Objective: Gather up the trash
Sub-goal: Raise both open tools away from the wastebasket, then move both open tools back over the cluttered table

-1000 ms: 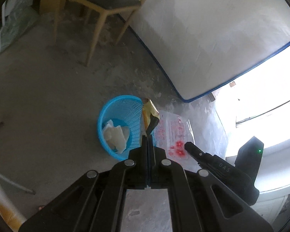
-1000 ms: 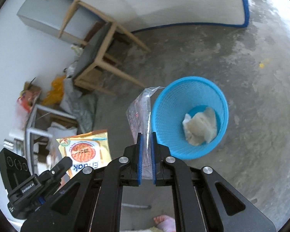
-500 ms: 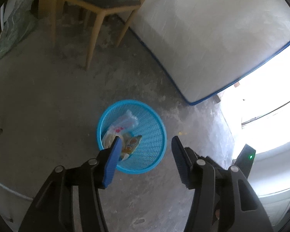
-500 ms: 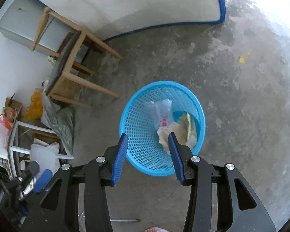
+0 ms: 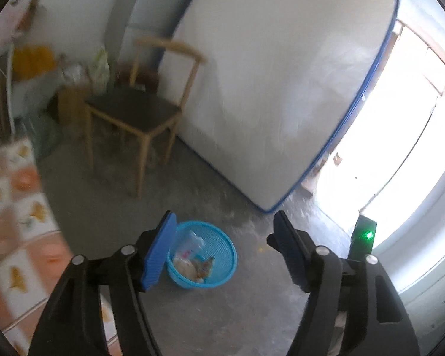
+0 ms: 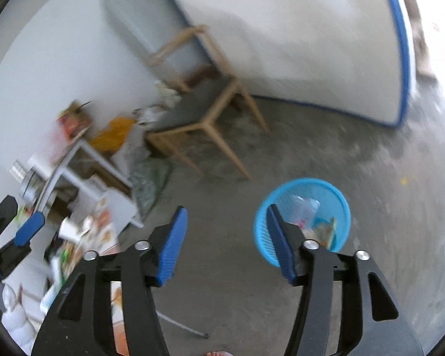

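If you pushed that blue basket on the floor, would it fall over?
The blue basket probably slides or tips easily: it looks like thin plastic mesh, holding only a clear bag and wrappers. Its base looks narrower than its rim, so a high push may topple it.

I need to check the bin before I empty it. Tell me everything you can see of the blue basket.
The blue basket is a small round bin of light blue plastic mesh, wider at its rim than at its base. It stands upright on the grey concrete floor, apart from the wooden chair. Inside lie a clear plastic bag, some whitish crumpled paper and a yellowish wrapper. Nothing touches it from outside; both grippers are clear of it.
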